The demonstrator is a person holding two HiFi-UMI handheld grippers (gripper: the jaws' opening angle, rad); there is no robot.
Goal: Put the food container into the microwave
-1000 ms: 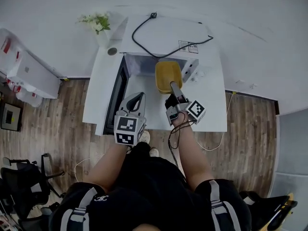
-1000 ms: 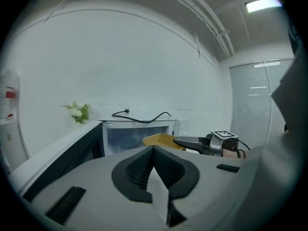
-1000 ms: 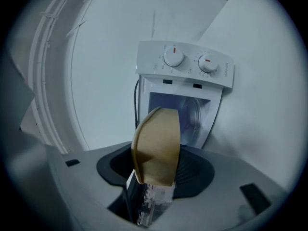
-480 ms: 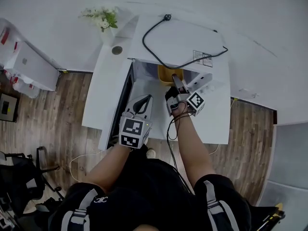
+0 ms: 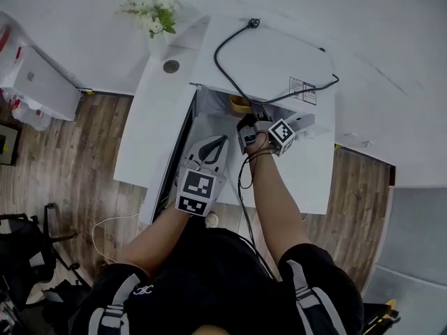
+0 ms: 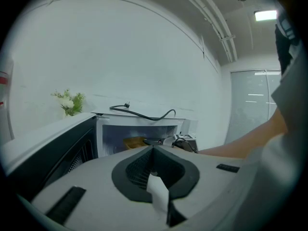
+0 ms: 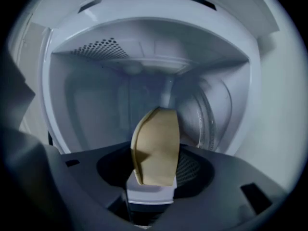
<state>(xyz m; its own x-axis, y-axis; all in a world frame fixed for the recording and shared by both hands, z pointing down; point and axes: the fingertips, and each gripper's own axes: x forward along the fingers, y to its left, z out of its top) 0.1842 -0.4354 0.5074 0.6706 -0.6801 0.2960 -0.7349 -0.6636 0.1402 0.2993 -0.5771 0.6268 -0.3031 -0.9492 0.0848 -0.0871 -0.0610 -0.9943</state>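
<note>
The yellow food container (image 5: 240, 104) is held by its near rim in my right gripper (image 5: 245, 120), which is shut on it. Most of the container is hidden under the top of the white microwave (image 5: 279, 58). In the right gripper view the container (image 7: 156, 146) stands edge-on between the jaws, inside the microwave's cavity (image 7: 96, 105). My left gripper (image 5: 219, 142) hangs shut and holds nothing, in front of the open door (image 5: 177, 142). From the left gripper view the container (image 6: 133, 142) shows in the lit cavity beyond the shut jaws.
The microwave stands on a white table (image 5: 150, 117), with its door swung open to the left. A black power cable (image 5: 227, 54) lies loose on the microwave's top. White flowers in a vase (image 5: 154, 16) stand at the table's far left corner. Wooden floor lies around.
My right gripper has carried the container forward from in front of the opening into the cavity. The left gripper has stayed shut beside the door.
</note>
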